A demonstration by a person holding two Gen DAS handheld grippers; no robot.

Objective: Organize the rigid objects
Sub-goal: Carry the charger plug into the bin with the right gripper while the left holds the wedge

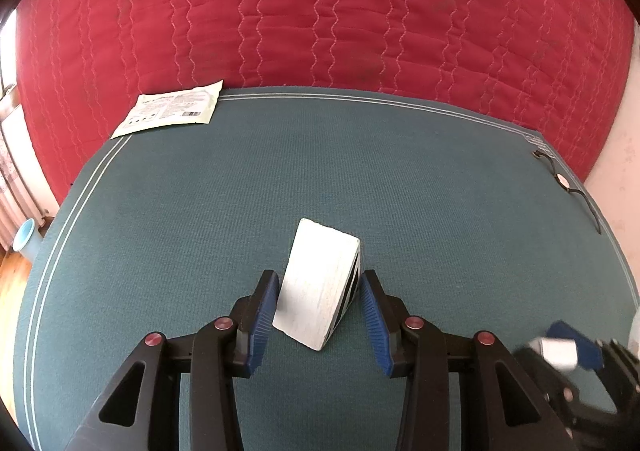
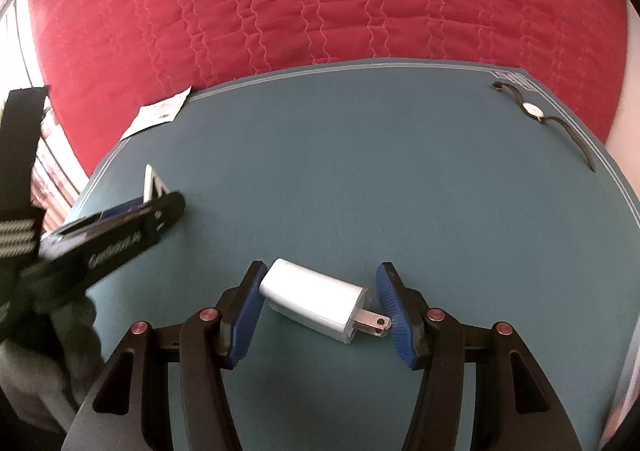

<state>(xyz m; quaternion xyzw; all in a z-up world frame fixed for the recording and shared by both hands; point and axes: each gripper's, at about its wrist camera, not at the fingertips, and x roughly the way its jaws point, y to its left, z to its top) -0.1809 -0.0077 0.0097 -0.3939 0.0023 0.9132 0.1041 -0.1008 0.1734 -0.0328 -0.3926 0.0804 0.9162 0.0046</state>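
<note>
A white box with black stripes on its side (image 1: 318, 283) lies on the teal mat (image 1: 240, 191) between the fingers of my left gripper (image 1: 319, 311). The jaws are open around it, with gaps on both sides. A white wall charger with two metal prongs (image 2: 316, 301) lies on the mat (image 2: 360, 171) between the fingers of my right gripper (image 2: 319, 307). Those jaws are open; the prongs reach close to the right finger (image 2: 394, 311). The left gripper (image 2: 120, 227) and box (image 2: 152, 181) show at the left of the right wrist view.
A flat white printed sachet (image 1: 170, 111) lies at the mat's far left corner, partly on the red quilted blanket (image 1: 320, 11). A wristwatch with a dark strap (image 2: 534, 111) lies at the mat's far right corner. The mat sits on the blanket.
</note>
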